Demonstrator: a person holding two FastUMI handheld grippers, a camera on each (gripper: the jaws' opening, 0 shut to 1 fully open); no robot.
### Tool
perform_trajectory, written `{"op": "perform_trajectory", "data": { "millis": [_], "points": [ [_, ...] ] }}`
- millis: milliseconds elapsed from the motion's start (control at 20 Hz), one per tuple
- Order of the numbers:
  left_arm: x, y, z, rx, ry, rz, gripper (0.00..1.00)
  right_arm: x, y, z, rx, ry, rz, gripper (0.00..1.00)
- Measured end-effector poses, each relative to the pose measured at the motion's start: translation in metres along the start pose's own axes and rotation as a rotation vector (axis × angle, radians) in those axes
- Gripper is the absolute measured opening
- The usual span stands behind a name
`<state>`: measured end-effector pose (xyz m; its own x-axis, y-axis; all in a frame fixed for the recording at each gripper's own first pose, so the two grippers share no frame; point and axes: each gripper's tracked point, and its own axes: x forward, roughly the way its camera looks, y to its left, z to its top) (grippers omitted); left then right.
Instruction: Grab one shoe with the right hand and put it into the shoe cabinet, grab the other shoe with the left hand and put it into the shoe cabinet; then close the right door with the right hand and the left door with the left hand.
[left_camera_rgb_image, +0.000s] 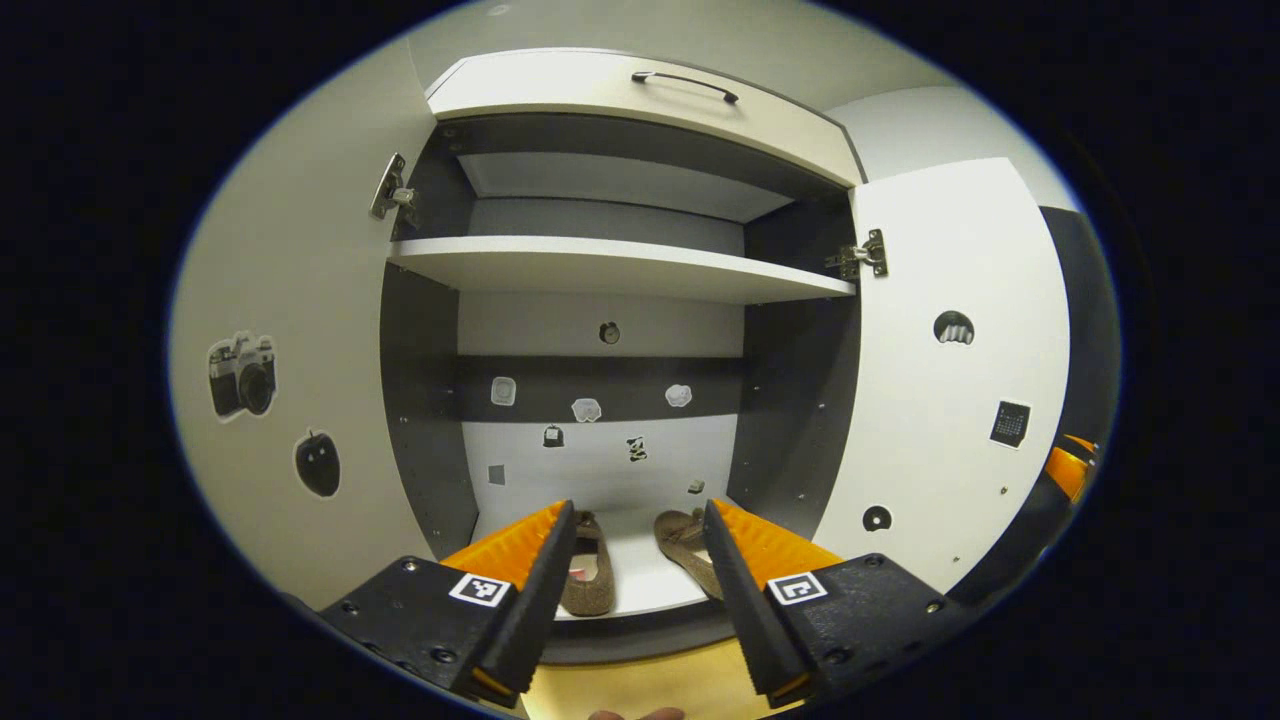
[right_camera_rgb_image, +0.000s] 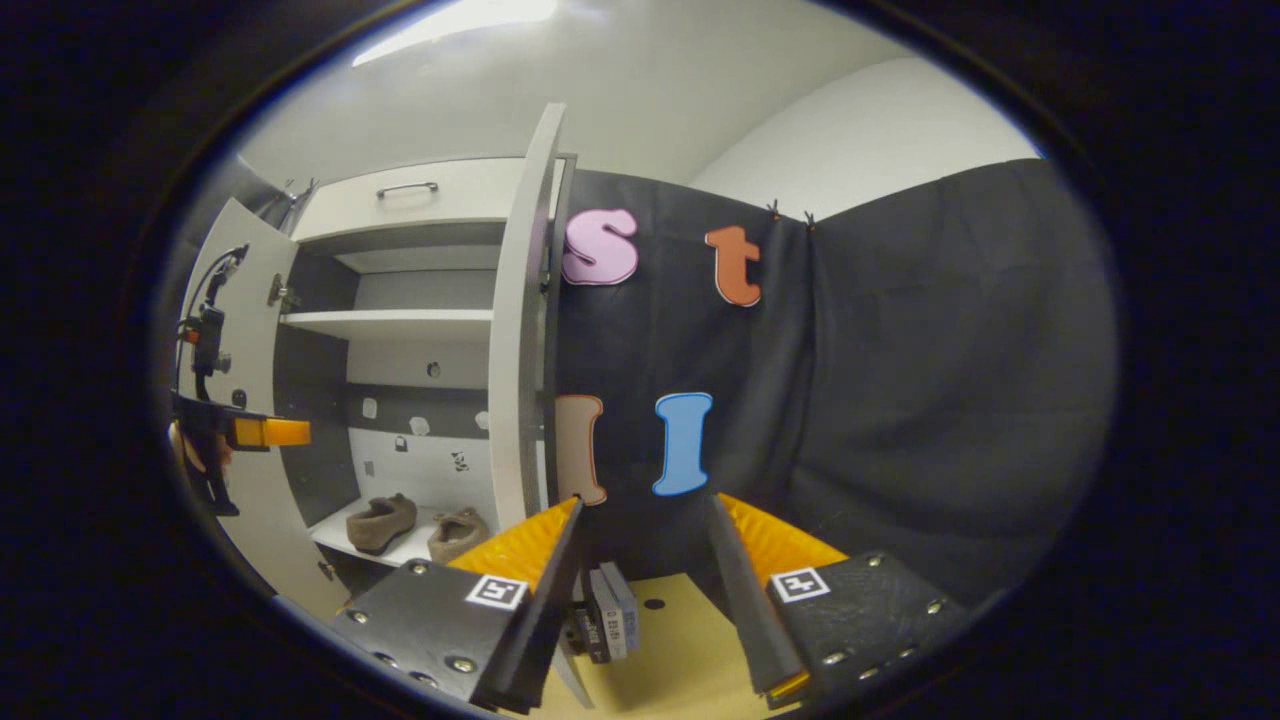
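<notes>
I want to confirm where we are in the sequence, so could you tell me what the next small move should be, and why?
Probably swing the right gripper left to the right door and push it shut. Both shoes already lie on the cabinet's bottom shelf, both doors stand open, and both grippers are open and empty.

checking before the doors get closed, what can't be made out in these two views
- Left shoe and right shoe, left gripper view: heels hidden behind the left gripper fingers.
- Stickers on the cabinet back wall, either view: too small to identify.
- Right door, right gripper view: seen edge-on, its face hidden.
- Small items on the floor between the right gripper fingers: partly covered, unidentifiable.
- Left door, left gripper view: outer edge cut off.
</notes>
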<state>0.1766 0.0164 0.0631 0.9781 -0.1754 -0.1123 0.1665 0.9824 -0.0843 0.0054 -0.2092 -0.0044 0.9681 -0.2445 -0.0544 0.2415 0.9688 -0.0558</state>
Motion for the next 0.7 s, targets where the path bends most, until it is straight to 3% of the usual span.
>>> {"op": "perform_trajectory", "data": {
  "millis": [100, 300, 350, 550, 650, 700],
  "points": [
    [-0.005, 0.002, -0.002, -0.005, 0.003, 0.008, 0.86, 0.001, 0.006, 0.000, 0.022, 0.006, 0.043, 0.83],
    [-0.007, 0.008, -0.008, -0.015, 0.009, 0.026, 0.86, 0.008, 0.021, -0.001, 0.059, 0.020, 0.097, 0.95],
    [-0.008, 0.010, -0.009, -0.018, 0.012, 0.032, 0.86, 0.009, 0.023, -0.001, 0.064, 0.024, 0.103, 0.92],
    [-0.009, 0.018, -0.013, -0.033, 0.016, 0.049, 0.86, 0.011, 0.023, -0.002, 0.079, 0.028, 0.129, 0.95],
    [-0.011, 0.021, -0.013, -0.037, 0.019, 0.057, 0.84, 0.011, 0.025, -0.003, 0.072, 0.032, 0.150, 0.92],
    [-0.011, 0.021, -0.015, -0.042, 0.019, 0.059, 0.86, 0.011, 0.026, -0.003, 0.066, 0.033, 0.158, 0.95]
  ]
}}
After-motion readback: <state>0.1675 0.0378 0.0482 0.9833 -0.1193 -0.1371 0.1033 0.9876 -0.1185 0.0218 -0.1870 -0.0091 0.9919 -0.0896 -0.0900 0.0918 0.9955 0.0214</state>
